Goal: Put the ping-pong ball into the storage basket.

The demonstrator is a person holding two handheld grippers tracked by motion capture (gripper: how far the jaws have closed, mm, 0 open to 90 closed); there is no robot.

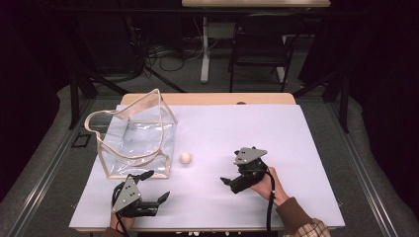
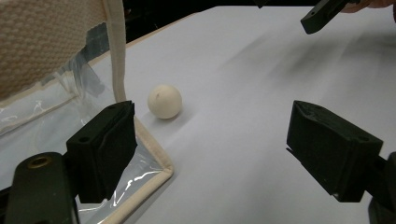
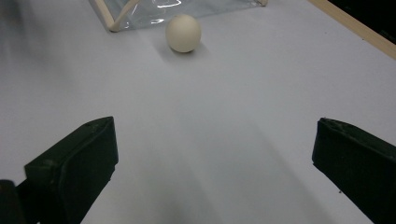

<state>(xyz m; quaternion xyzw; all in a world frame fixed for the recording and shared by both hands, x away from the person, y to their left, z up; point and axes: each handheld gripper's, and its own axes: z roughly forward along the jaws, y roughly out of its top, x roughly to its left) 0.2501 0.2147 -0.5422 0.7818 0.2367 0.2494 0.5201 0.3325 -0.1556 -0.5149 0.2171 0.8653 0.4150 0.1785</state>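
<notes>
A small cream ball [image 1: 185, 158] lies on the white table sheet [image 1: 276, 138], just right of a clear plastic bag [image 1: 136, 140] with cream trim. My left gripper [image 1: 155, 186] rests near the front edge, below the bag's front corner, open and holding nothing. In the left gripper view [image 2: 217, 149] its left jaw sits against the bag's trim [image 2: 149, 179], and the ball [image 2: 164, 101] lies ahead. My right gripper [image 1: 229, 174] stands open to the ball's right, pointing toward it. The right gripper view [image 3: 212, 168] has the ball [image 3: 183, 32] far ahead, beside the bag [image 3: 154, 11].
The bag stands open-topped on the table's left half, its handles [image 1: 106, 121] looping upward. The wooden table edge [image 1: 207, 98] runs along the back. A dark chair [image 1: 259, 44] and cables sit on the floor beyond. A jaw of the right gripper [image 2: 327, 14] is visible in the left gripper view.
</notes>
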